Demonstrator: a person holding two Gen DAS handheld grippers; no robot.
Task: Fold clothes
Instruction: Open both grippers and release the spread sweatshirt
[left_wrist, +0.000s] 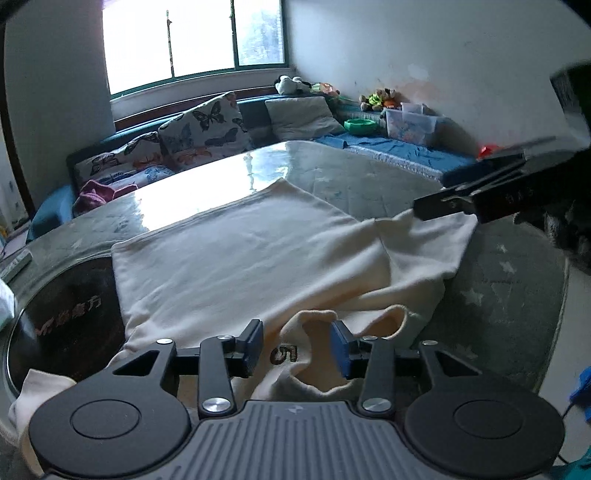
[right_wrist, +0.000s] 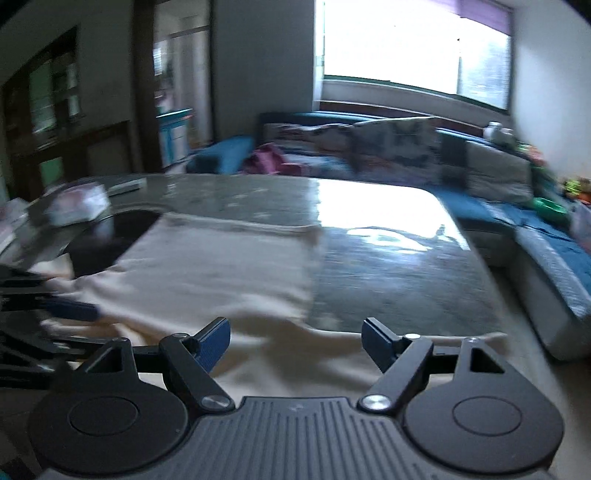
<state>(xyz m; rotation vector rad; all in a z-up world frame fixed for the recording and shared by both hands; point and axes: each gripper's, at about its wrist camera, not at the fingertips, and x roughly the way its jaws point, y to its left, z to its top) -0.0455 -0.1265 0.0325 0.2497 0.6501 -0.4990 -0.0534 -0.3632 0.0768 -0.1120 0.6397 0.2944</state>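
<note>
A cream shirt (left_wrist: 240, 251) lies spread on the table (left_wrist: 498, 288), its hem towards the far side. The neck opening (left_wrist: 351, 332), with a small "5" mark (left_wrist: 283, 353) beside it, sits at the near edge. My left gripper (left_wrist: 297, 345) is open just above the collar, a finger on each side of it. The right gripper (left_wrist: 421, 210) reaches in from the right over the raised sleeve (left_wrist: 436, 251). In the blurred right wrist view, the right gripper (right_wrist: 297, 343) is wide open over the cream shirt (right_wrist: 221, 273), and the left gripper (right_wrist: 70, 310) shows at the left edge.
A dark round inset (left_wrist: 70, 314) is in the table beside the shirt. A remote (left_wrist: 16, 264) and a packet (right_wrist: 77, 205) lie at the table's far left. Behind stands a blue sofa (left_wrist: 406, 153) with butterfly cushions (left_wrist: 207, 129), a plastic box (left_wrist: 412, 125) and soft toys (left_wrist: 380, 98).
</note>
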